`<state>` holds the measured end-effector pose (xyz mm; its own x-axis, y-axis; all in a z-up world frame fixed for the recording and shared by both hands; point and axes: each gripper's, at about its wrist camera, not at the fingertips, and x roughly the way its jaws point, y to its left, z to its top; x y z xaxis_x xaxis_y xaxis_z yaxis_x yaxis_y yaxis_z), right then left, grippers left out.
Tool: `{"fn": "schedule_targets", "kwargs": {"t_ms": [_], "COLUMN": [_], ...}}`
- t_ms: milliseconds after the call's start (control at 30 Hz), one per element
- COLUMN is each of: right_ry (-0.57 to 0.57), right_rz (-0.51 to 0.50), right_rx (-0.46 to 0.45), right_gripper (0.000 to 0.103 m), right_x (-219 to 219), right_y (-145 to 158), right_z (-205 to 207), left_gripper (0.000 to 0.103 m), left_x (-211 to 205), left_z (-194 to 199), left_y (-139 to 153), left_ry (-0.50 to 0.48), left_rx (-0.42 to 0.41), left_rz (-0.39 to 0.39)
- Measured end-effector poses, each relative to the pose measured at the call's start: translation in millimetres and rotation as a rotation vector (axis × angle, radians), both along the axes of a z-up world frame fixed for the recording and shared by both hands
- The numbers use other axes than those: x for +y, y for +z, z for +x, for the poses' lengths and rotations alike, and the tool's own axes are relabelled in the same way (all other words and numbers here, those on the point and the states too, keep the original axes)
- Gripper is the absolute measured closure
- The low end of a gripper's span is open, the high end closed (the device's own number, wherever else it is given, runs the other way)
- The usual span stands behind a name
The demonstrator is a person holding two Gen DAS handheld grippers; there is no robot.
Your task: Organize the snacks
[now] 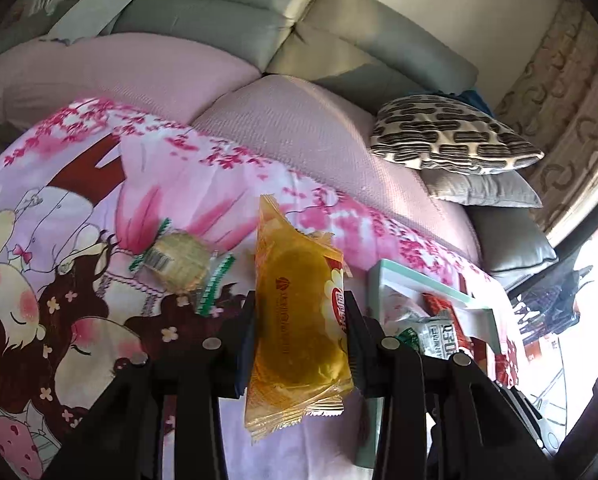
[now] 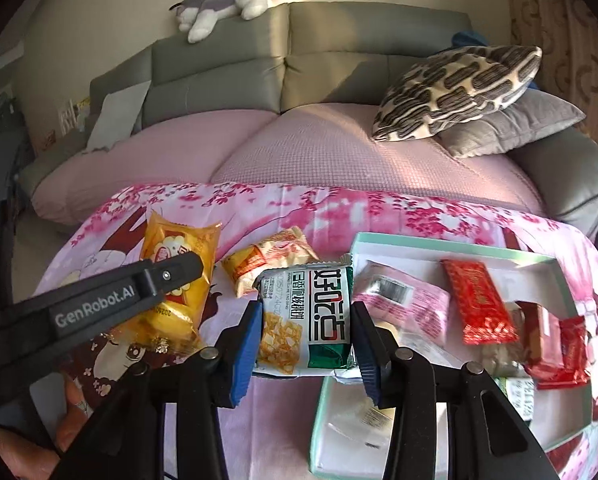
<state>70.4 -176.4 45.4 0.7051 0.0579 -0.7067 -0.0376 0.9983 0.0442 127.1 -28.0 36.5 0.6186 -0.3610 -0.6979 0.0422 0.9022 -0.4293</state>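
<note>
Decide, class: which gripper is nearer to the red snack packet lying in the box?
Right. The right gripper, shut on a green-and-white snack pack, hangs at the box edge beside the red snack packet. The left gripper, holding a yellow packet, is farther away, beyond it.

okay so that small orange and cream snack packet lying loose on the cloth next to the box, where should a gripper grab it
Grip the orange and cream packet across its narrow width at the puffy middle, coming from above. It lies flat on the cloth, ends crimped thin, clear of the box.
</note>
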Motion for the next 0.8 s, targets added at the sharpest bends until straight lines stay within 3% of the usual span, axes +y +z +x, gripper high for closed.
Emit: {"fn": "schedule_targets", "kwargs": {"t_ms": [367,800], "right_ry": [-0.125,-0.365], "right_rz": [0.027,0.069], "right_rx": [-0.029,-0.082], "right_gripper": [0.056,0.056], "right_x": [-59,-153], "right_y": [11,30], "right_z": [-17,-46], "left_gripper": [0.063,0.063], "left_x": [-43,-111], "left_z": [-10,-29], "left_y": [13,22], "left_ry": [-0.096,-0.265], "left_rx": [-0.032,-0.070], "left_rz": [0.039,0.067]}}
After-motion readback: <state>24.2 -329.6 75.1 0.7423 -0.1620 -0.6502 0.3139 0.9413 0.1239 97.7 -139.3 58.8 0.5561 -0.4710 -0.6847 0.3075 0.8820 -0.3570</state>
